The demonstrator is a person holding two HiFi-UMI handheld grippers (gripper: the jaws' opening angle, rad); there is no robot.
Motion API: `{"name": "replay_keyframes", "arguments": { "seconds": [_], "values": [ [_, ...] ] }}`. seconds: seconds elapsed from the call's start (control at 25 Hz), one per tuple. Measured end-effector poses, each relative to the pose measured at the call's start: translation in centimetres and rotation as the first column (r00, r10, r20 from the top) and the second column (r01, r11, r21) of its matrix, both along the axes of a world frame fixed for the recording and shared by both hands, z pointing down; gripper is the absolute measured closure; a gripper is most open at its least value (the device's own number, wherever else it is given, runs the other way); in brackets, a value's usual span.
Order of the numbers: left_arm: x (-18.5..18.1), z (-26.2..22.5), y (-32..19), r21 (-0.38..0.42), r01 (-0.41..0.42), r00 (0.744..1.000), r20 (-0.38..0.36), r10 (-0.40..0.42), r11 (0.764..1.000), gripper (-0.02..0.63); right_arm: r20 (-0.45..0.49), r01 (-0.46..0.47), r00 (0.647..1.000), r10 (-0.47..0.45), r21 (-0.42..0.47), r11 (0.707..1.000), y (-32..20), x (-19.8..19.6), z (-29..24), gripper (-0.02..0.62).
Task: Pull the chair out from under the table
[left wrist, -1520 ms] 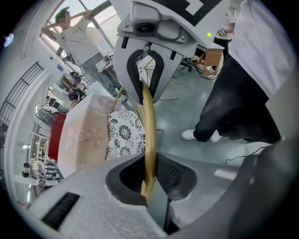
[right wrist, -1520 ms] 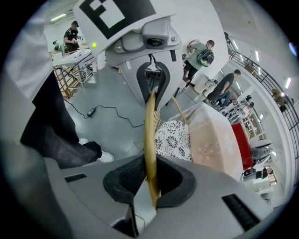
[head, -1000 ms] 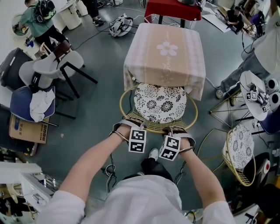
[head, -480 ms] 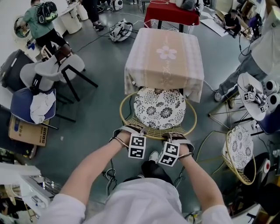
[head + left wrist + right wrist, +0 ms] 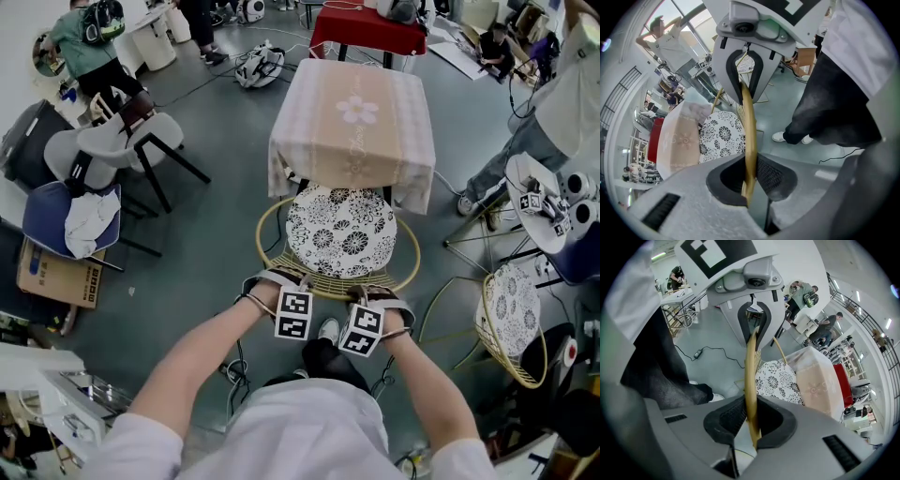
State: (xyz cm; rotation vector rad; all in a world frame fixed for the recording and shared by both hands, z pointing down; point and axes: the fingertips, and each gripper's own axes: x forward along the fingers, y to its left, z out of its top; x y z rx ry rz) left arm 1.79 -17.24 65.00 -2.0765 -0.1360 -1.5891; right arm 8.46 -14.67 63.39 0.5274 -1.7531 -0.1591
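Note:
A round rattan chair (image 5: 272, 220) with a black-and-white flowered cushion (image 5: 340, 232) stands in front of a small table (image 5: 352, 117) draped in a pale pink cloth. Only the cushion's far edge lies under the cloth. My left gripper (image 5: 286, 286) is shut on the golden back rim (image 5: 749, 136) at its near left. My right gripper (image 5: 367, 292) is shut on the same rim (image 5: 751, 380), a little to the right. In both gripper views the rim runs straight between the pads, with cushion (image 5: 776, 380) and table (image 5: 679, 140) beyond.
A second rattan chair (image 5: 511, 323) stands at right. White chairs (image 5: 117, 150) and a blue chair (image 5: 66, 220) with a cloth stand at left, near a cardboard box (image 5: 52, 277). A red table (image 5: 370, 28) is behind. People work around the edges; cables lie on the grey floor.
The chair has slid toward me, away from the table, so more of the cushion shows clear of the cloth. Both grippers came back with the rim, still shut on it.

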Motion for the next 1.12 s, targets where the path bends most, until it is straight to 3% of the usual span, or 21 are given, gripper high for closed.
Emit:
{"name": "replay_keyframes", "arguments": {
  "seconds": [1.12],
  "values": [
    [-1.9, 0.0, 6.3, -0.007, -0.007, 1.0, -0.009, 0.007, 1.0, 0.558, -0.014, -0.072, 0.997, 0.072, -0.012, 0.997, 6.2, -1.8, 0.0, 0.554]
  ]
}}
